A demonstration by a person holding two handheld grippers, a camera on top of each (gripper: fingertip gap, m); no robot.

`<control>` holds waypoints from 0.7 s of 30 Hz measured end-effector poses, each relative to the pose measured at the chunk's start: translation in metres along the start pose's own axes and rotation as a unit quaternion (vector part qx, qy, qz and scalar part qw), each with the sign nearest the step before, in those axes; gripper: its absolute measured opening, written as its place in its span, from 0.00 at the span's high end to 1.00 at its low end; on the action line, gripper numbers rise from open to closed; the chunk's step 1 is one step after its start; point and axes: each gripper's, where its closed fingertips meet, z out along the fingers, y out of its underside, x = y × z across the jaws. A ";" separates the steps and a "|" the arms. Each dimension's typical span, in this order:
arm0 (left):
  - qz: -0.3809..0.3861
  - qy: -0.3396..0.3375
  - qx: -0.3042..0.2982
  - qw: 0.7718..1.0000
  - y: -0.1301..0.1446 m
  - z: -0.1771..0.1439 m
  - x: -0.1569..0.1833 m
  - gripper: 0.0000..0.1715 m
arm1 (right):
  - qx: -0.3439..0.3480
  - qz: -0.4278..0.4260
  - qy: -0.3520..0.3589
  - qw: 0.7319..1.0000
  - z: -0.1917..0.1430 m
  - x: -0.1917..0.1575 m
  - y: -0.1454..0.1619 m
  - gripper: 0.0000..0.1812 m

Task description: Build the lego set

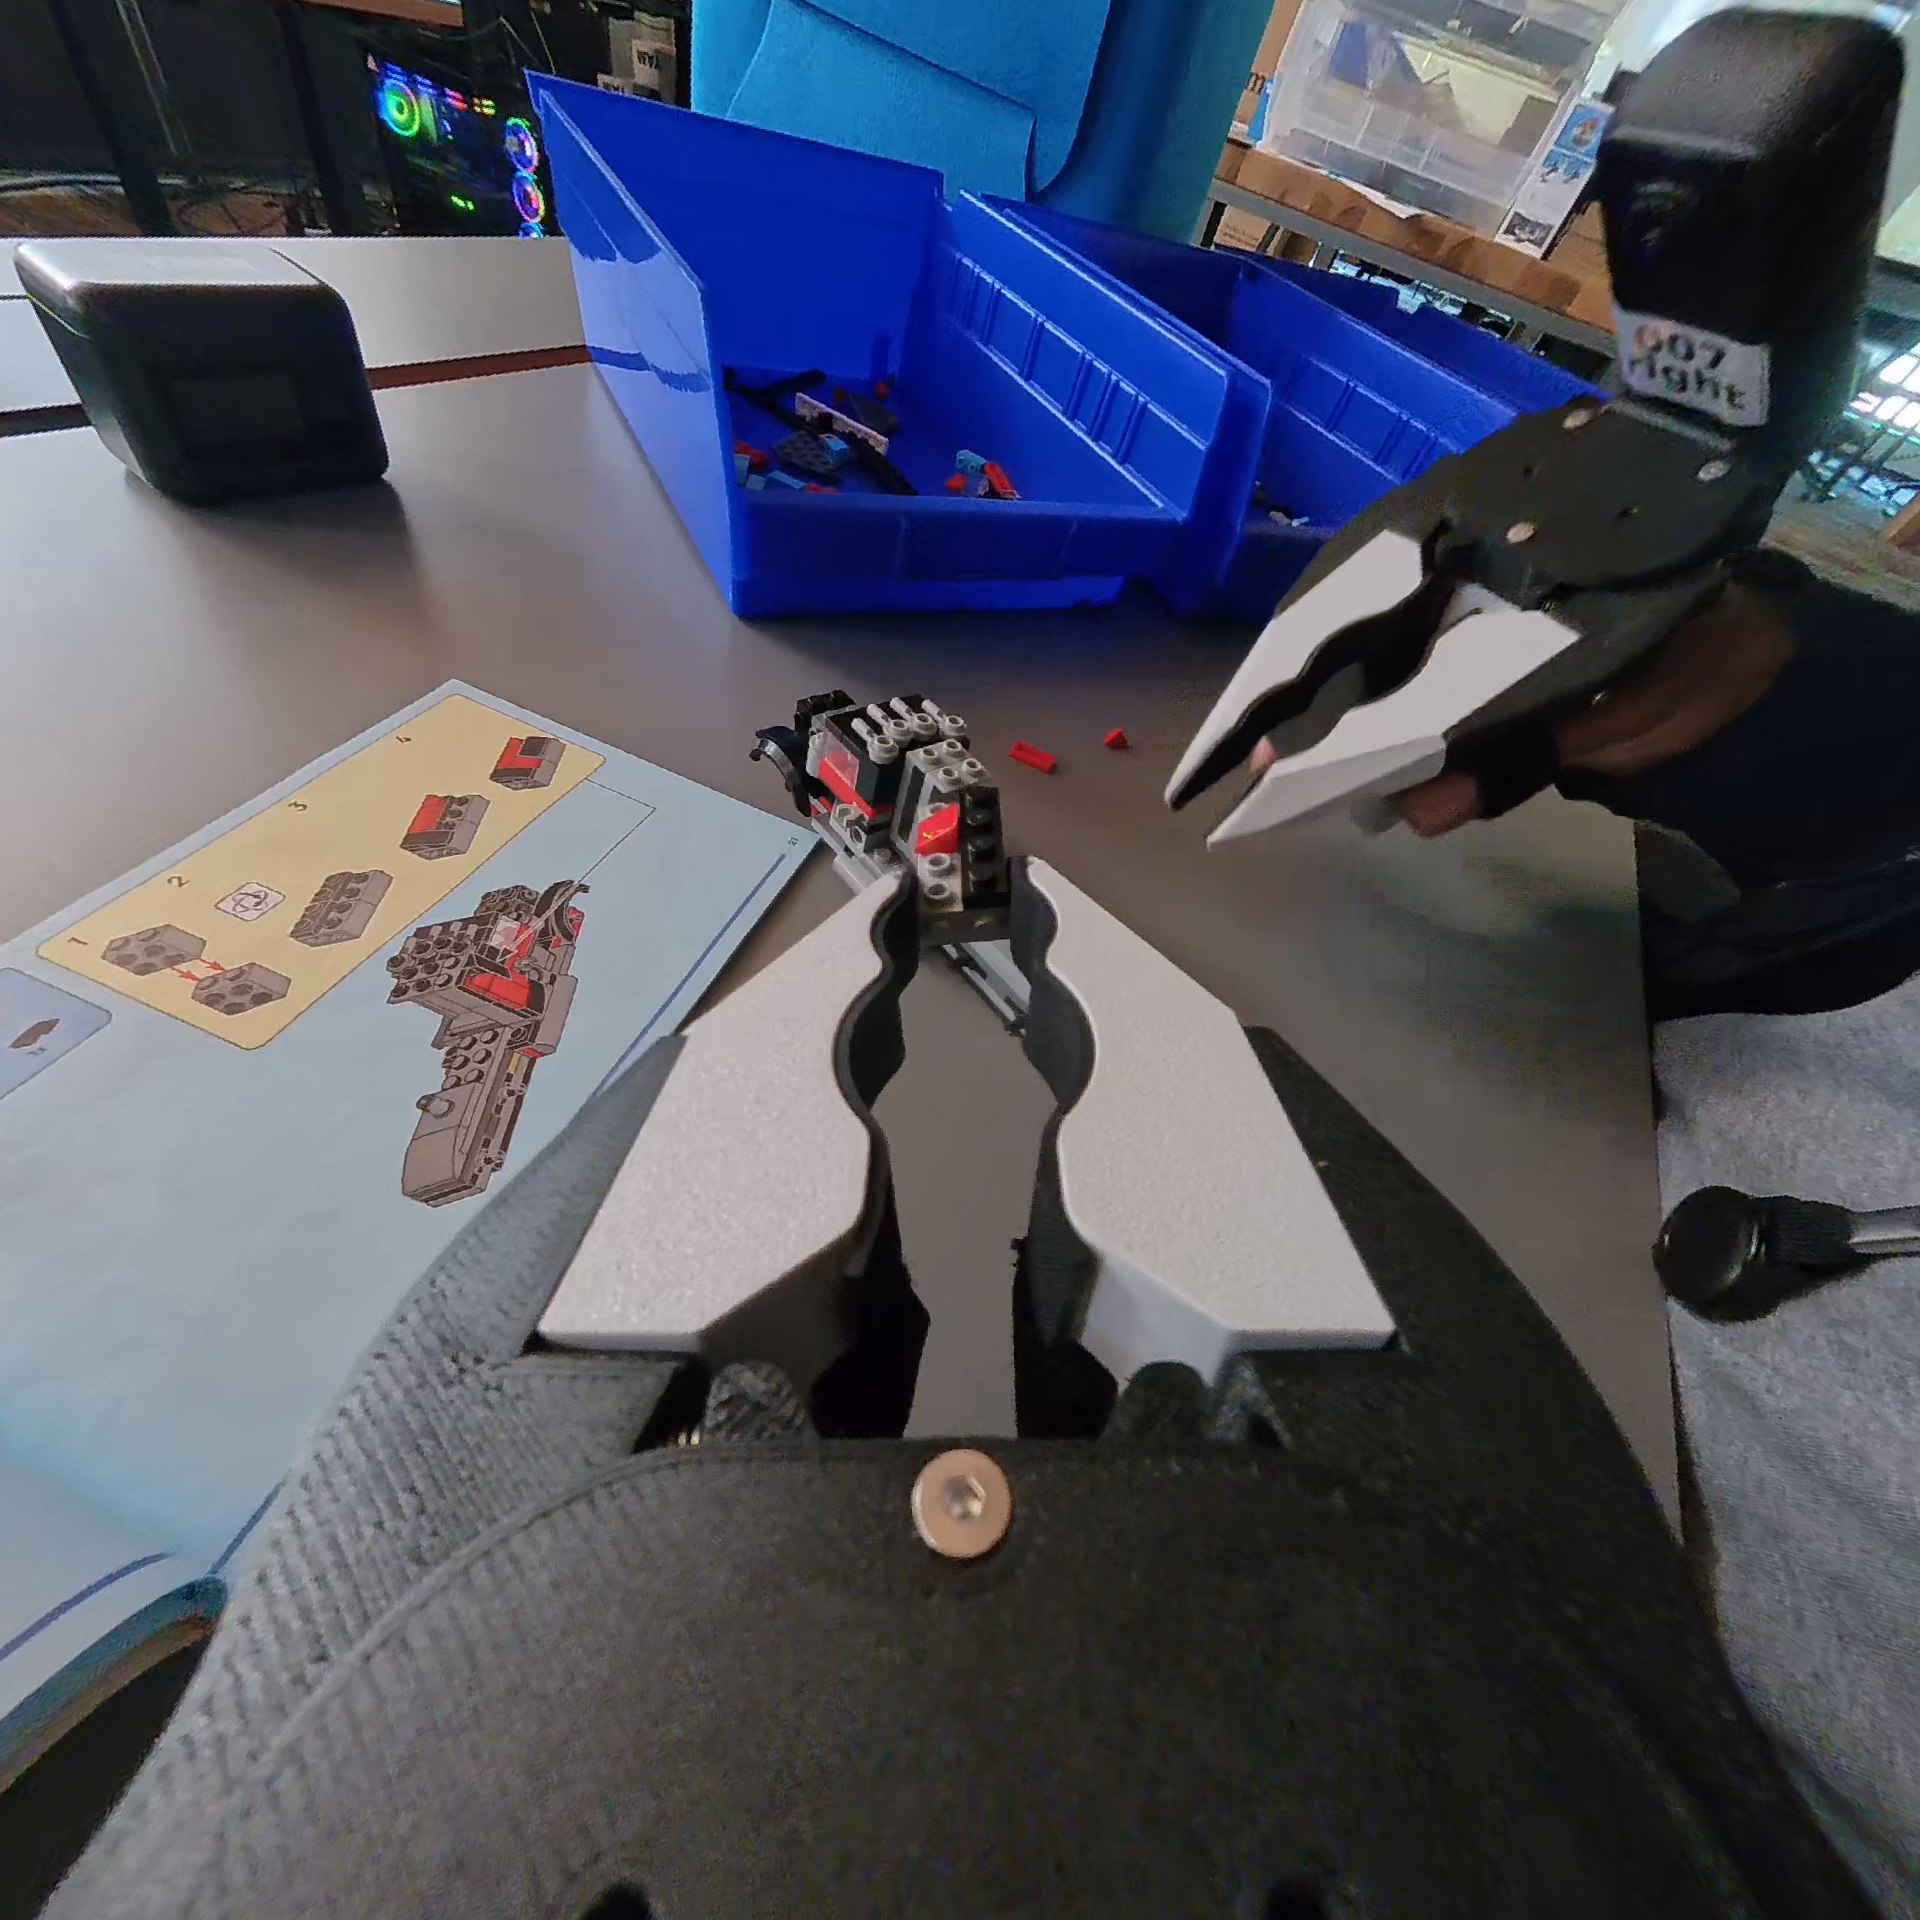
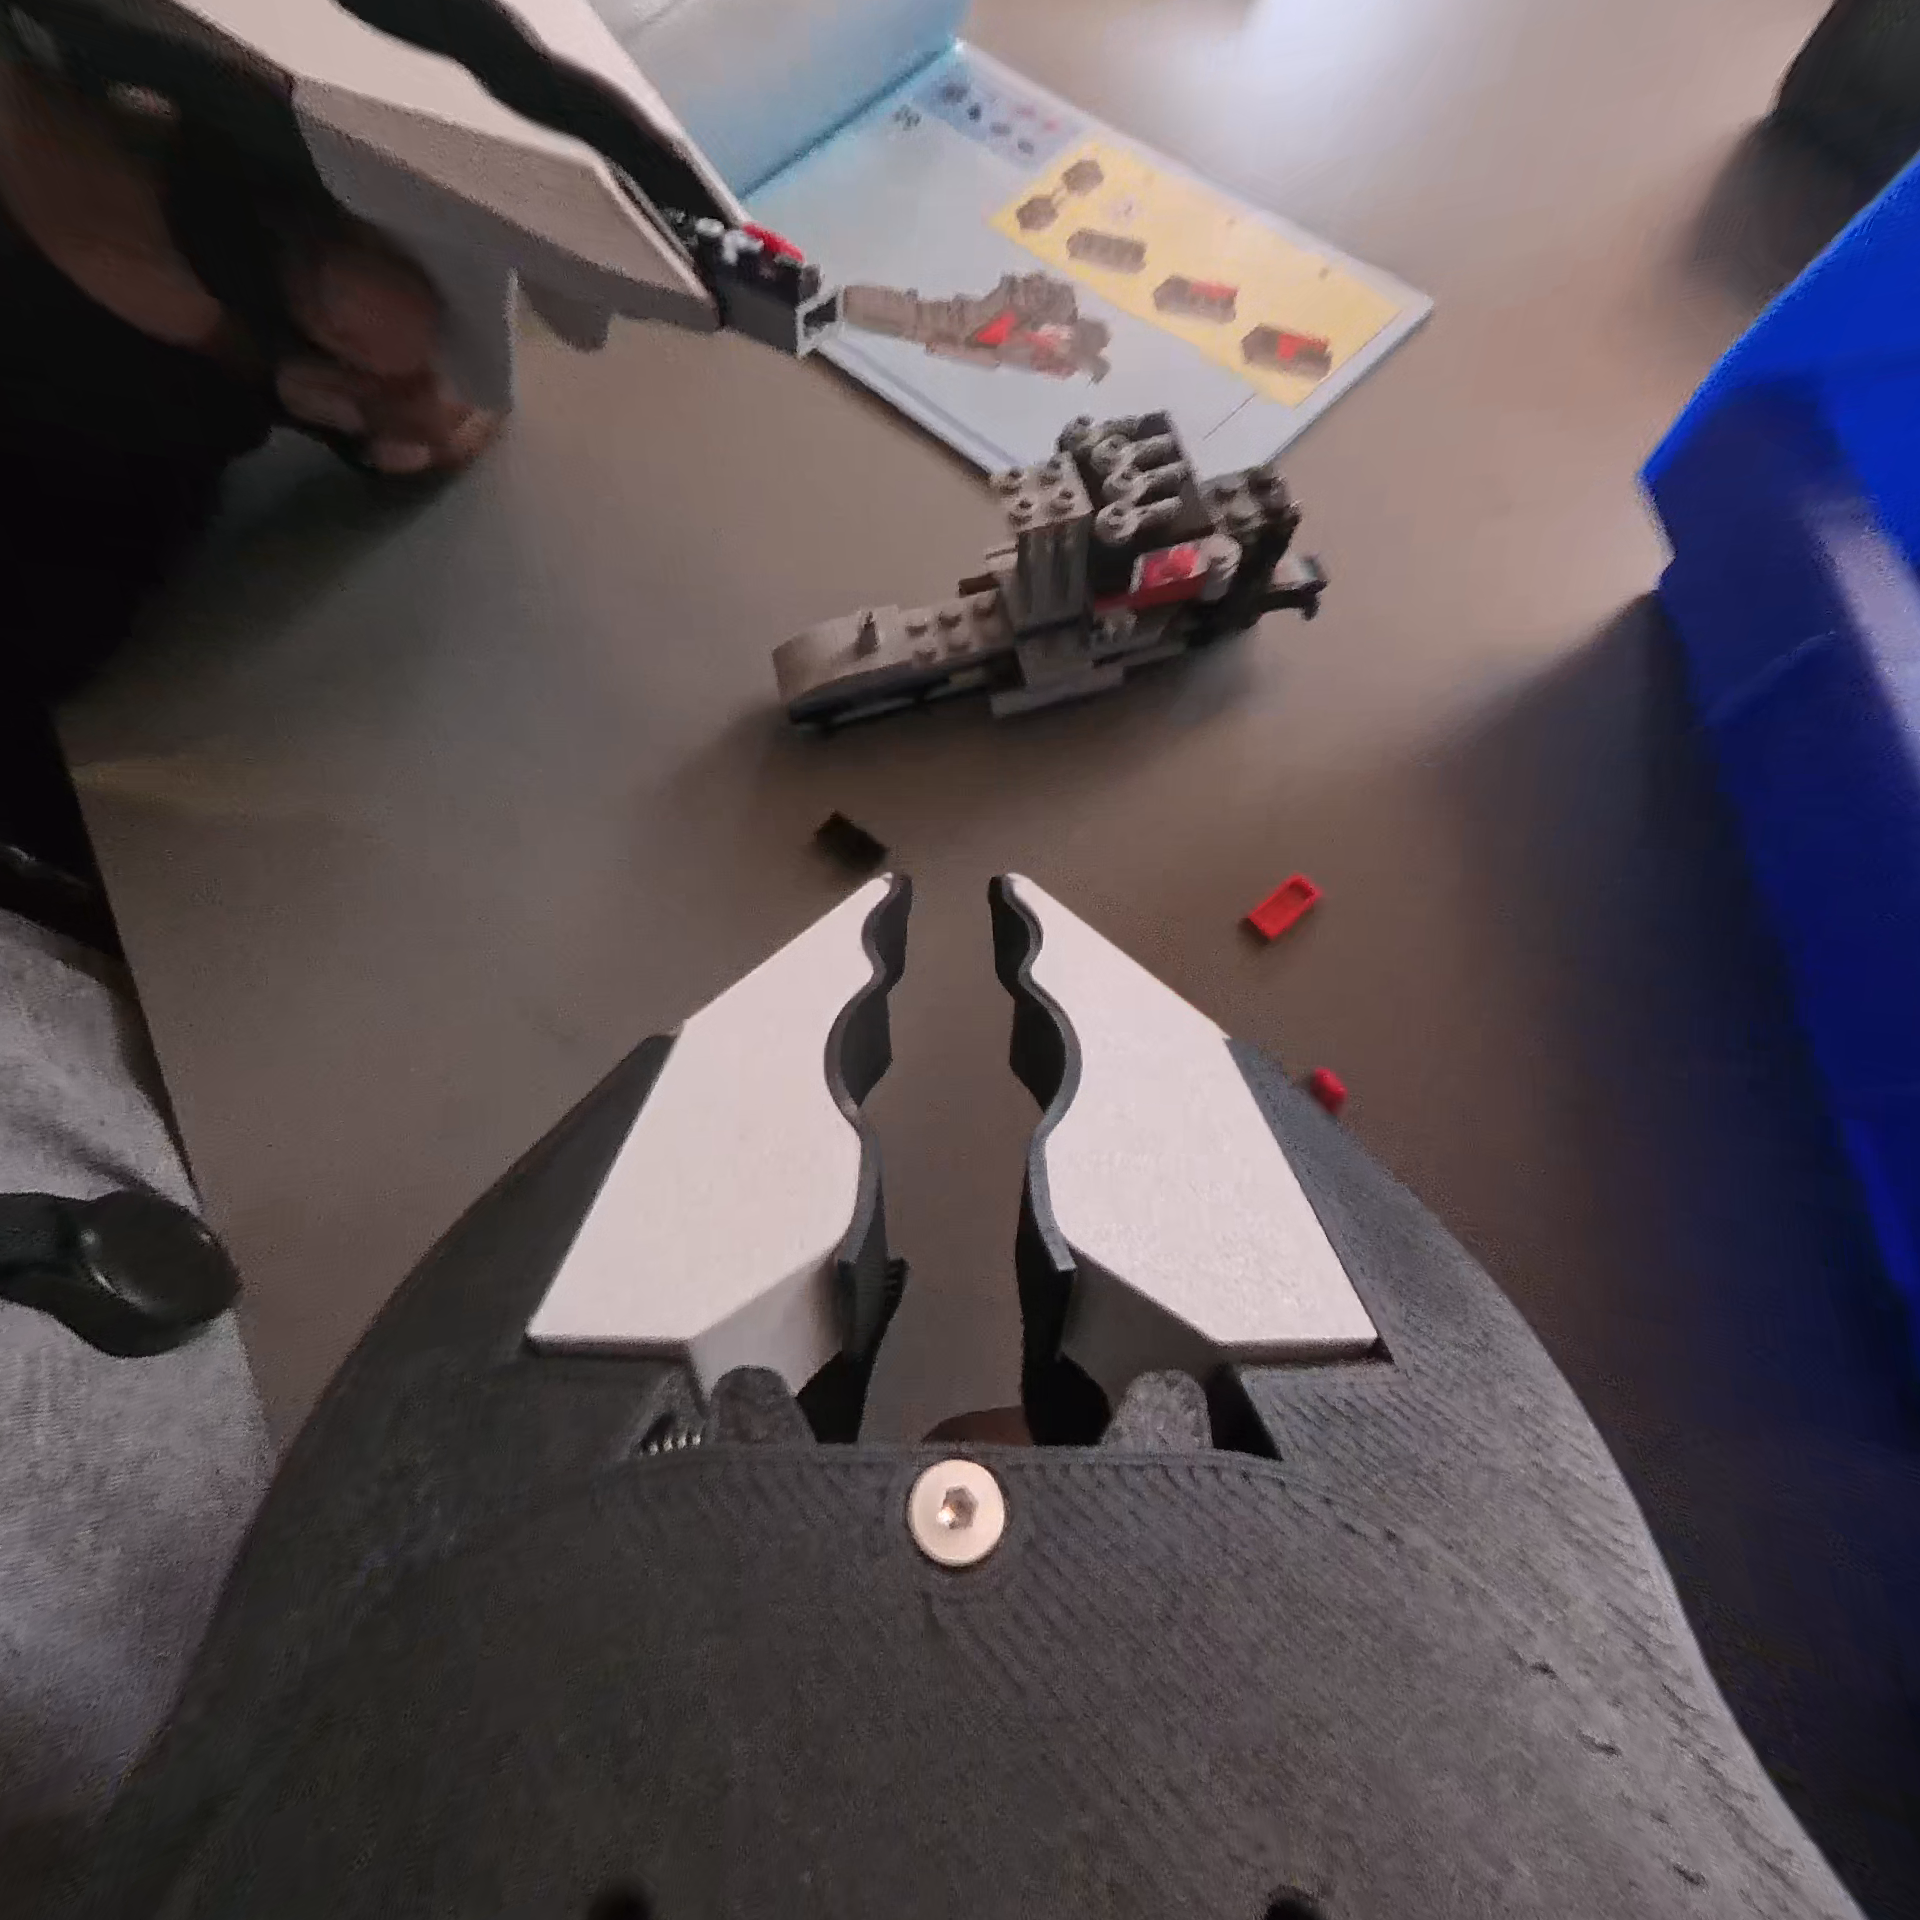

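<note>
My left gripper (image 1: 961,883) is shut on a small black, grey and red lego sub-assembly (image 1: 961,847) and holds it above the table. It also shows at the top left of the right wrist view (image 2: 764,272). The main grey, black and red lego model (image 2: 1049,592) lies on the table; in the left wrist view it is just behind the held piece (image 1: 862,748). My right gripper (image 2: 951,883) is narrowly open and empty, low over the table. A small black piece (image 2: 850,840) lies just ahead of its left fingertip. A red tile (image 2: 1285,906) lies to its right.
The open instruction booklet (image 1: 312,935) lies left of the model. Blue bins (image 1: 831,312) stand behind, one holding several loose pieces (image 1: 831,447). A black box (image 1: 208,364) sits at the far left. Two small red pieces (image 1: 1032,755) lie right of the model. The table edge is near the person's lap. The tips of one gripper are about 12 centimetres away from the tips of the other. From the right gripper's tips to the red tile (image 2: 1285,906) is close to 7 centimetres. It turns up in the left wrist view (image 1: 1030,752) as well.
</note>
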 end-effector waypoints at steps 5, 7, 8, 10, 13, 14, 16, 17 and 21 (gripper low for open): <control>-0.004 0.010 0.000 1.000 0.000 0.000 0.003 0.90 | -0.028 0.013 -0.027 0.999 0.020 -0.024 0.011 0.91; -0.005 0.011 0.001 1.000 0.000 0.000 0.003 0.90 | -0.038 -0.007 -0.020 0.999 0.028 -0.026 0.014 0.91; -0.005 0.012 0.000 1.000 0.000 0.000 0.003 0.90 | -0.043 -0.019 -0.007 0.999 0.031 -0.023 0.014 0.90; -0.004 0.012 -0.002 1.000 0.001 0.000 0.004 0.90 | -0.041 -0.039 0.010 0.998 0.034 -0.017 0.011 0.88; -0.005 0.013 0.000 1.000 0.001 0.000 0.004 0.90 | -0.041 -0.053 -0.008 0.998 0.038 -0.018 0.008 0.89; -0.005 0.013 0.001 1.000 0.000 -0.001 0.004 0.90 | -0.044 -0.055 -0.017 0.997 0.039 -0.020 0.008 0.92; -0.005 0.013 0.001 1.000 0.000 -0.001 0.004 0.90 | -0.047 -0.057 -0.029 0.997 0.040 -0.022 0.008 0.94; -0.005 0.013 0.001 1.000 0.001 0.000 0.004 0.90 | -0.046 -0.055 -0.031 0.997 0.040 -0.021 0.007 0.94; -0.007 0.013 0.002 1.000 0.000 -0.001 0.003 0.90 | -0.008 -0.038 -0.046 0.998 0.024 -0.019 -0.010 0.94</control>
